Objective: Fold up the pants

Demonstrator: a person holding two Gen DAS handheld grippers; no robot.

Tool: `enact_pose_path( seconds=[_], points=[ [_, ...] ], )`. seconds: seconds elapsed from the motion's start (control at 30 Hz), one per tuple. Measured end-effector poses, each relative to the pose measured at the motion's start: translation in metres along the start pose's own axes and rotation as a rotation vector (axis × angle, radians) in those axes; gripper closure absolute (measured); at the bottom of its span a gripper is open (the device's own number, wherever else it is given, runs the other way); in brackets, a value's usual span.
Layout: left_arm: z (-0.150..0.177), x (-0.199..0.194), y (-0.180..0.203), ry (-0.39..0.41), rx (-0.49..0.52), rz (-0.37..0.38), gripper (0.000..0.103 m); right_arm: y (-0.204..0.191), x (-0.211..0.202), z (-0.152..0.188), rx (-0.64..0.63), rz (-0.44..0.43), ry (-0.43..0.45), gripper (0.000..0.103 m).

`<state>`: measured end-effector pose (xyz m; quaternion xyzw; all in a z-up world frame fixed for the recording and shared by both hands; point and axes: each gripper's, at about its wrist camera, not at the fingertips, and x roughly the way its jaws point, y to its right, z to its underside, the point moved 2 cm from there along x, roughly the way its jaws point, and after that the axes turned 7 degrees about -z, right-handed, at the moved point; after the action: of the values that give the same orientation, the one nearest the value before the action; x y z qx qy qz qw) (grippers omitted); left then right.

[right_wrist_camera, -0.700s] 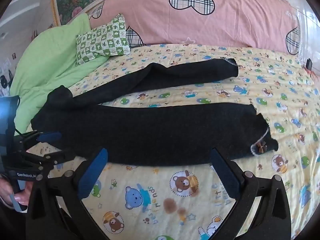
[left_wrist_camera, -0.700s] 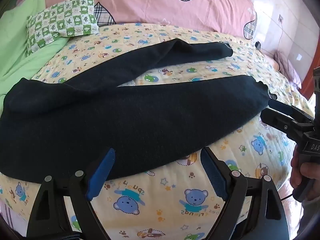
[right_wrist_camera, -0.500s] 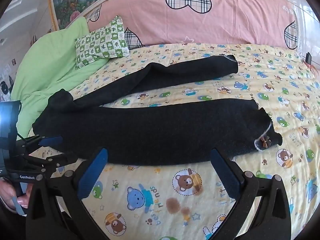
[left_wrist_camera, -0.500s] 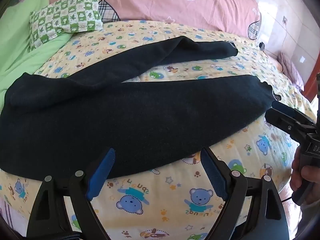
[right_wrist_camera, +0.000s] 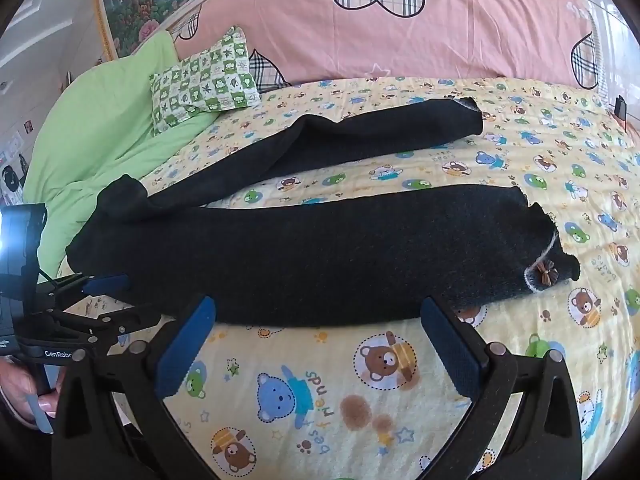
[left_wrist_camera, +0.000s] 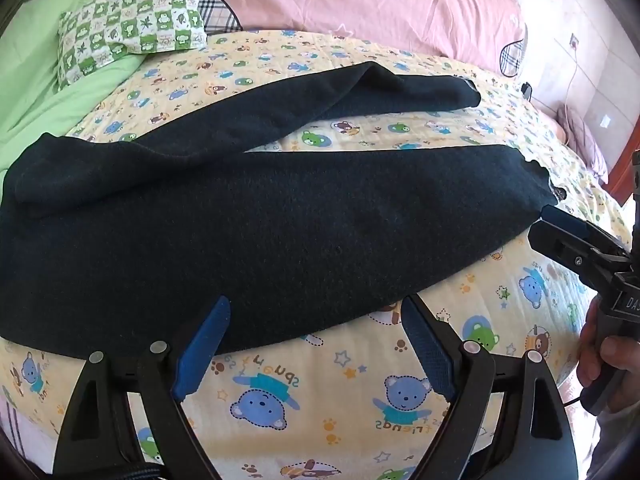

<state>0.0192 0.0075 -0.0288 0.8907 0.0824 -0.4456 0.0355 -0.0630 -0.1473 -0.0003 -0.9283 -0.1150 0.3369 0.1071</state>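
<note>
Folding pending: black pants point(left_wrist_camera: 280, 216) spread on bed point(left_wrist_camera: 320, 392); left hand-held gripper point(left_wrist_camera: 316, 344) and right hand-held gripper point(right_wrist_camera: 316, 344) both spread wide, empty. Advice: pinch near-leg edge squarely.

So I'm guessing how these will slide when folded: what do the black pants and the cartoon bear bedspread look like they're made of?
The black pants look like a thick, matte knit or fleece: fuzzy surface, no sheen, soft rounded edges. The bedspread looks like a soft printed cotton, possibly quilted or terry: a faint stitched grid and a slightly nubby texture. Both look grippy rather than slick, though fibre content can't be told.
</note>
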Motion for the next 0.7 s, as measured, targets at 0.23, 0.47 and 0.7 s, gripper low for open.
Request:
enact_pose_path(
  seconds=[0.23, 0.47, 0.7],
  points=[
    [0.0009, 0.002, -0.0027, 0.002, 0.0, 0.003, 0.015, -0.0035, 0.0036, 0.0008, -0.029, 0.028, -0.015, 0.001],
    [0.0011, 0.0021, -0.0041, 0.003, -0.005, 0.005, 0.015, -0.0055, 0.0037, -0.0001, -0.03, 0.02, -0.015, 0.001],
    [0.0015, 0.0002, -0.0064, 0.007, -0.009, 0.005, 0.015, -0.0086, 0.0038, -0.0021, -0.033, 0.021, -0.013, 0.001]
  ],
)
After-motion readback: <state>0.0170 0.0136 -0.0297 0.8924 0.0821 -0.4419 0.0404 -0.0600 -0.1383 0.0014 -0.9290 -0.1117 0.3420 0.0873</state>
